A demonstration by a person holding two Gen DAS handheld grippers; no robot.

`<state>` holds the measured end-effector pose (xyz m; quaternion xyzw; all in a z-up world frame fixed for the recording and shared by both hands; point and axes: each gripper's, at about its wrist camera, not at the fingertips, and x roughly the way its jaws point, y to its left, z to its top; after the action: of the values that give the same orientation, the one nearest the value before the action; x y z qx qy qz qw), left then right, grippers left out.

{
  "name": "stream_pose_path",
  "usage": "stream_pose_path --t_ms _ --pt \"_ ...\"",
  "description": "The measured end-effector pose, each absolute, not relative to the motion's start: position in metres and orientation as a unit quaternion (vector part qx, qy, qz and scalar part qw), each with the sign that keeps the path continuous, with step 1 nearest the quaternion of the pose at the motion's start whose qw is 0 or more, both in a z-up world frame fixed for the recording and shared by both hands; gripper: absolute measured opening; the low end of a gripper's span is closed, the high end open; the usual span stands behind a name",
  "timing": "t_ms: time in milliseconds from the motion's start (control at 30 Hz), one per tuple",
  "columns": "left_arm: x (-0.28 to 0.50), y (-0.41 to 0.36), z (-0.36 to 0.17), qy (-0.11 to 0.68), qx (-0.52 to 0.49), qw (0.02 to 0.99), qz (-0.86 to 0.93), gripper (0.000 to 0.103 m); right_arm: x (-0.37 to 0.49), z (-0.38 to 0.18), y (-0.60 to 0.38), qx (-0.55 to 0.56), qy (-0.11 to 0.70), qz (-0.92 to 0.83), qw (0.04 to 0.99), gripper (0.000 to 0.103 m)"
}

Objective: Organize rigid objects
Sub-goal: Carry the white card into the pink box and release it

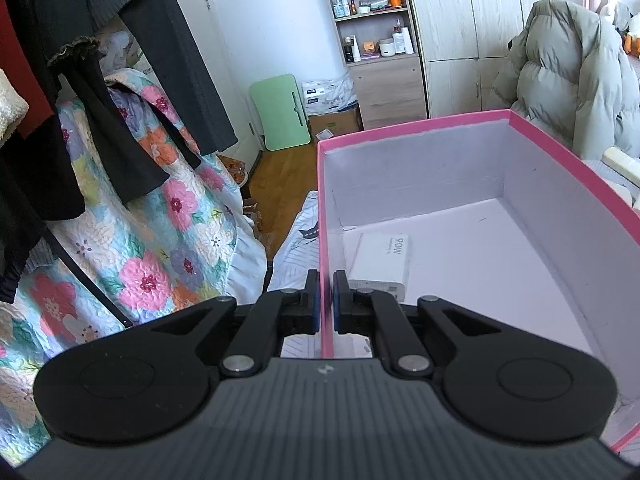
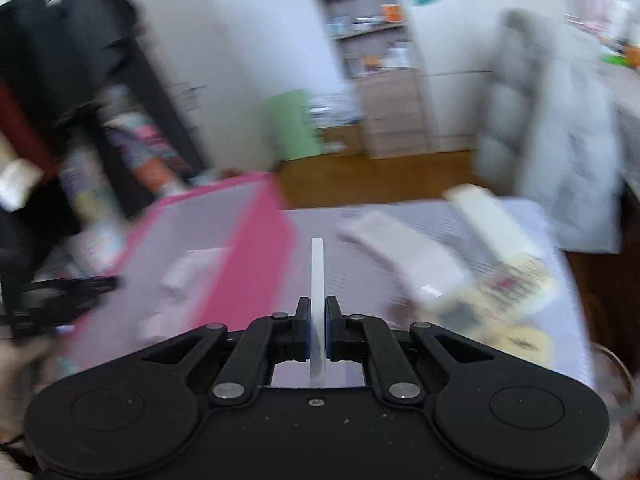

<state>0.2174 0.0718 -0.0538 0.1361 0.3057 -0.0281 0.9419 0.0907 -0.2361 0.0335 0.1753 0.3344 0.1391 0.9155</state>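
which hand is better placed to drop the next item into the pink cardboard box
Right. The right gripper is shut on a thin white flat piece beside the pink cardboard box, while the left gripper is clamped on the box's wall.

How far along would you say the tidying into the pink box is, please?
Barely begun. One white charger already lies in the pink box, whose wall the left gripper clamps. The right gripper holds a thin white plate edge-on. Several blurred items wait on the table.

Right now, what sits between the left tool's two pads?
The pink box's side wall: the left tool is clamped on it, seen in the left wrist view.
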Motion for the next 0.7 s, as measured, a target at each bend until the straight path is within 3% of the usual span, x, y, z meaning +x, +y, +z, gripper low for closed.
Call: stream_pose_path --t_ms 233,333,700 --pt "0.217 0.07 -0.055 0.305 0.14 0.942 -0.028 0.005 0.162 0.052 -0.161 0.174 0.397 0.272 0.859 0.009" --pt "0.217 0.07 -0.055 0.303 0.138 0.943 -0.028 0.005 0.191 0.04 -0.123 0.123 0.43 0.27 0.853 0.009" --pt "0.214 0.072 -0.054 0.3 0.138 0.943 -0.035 0.005 0.263 -0.011 -0.067 0.12 0.52 0.26 0.805 0.009"
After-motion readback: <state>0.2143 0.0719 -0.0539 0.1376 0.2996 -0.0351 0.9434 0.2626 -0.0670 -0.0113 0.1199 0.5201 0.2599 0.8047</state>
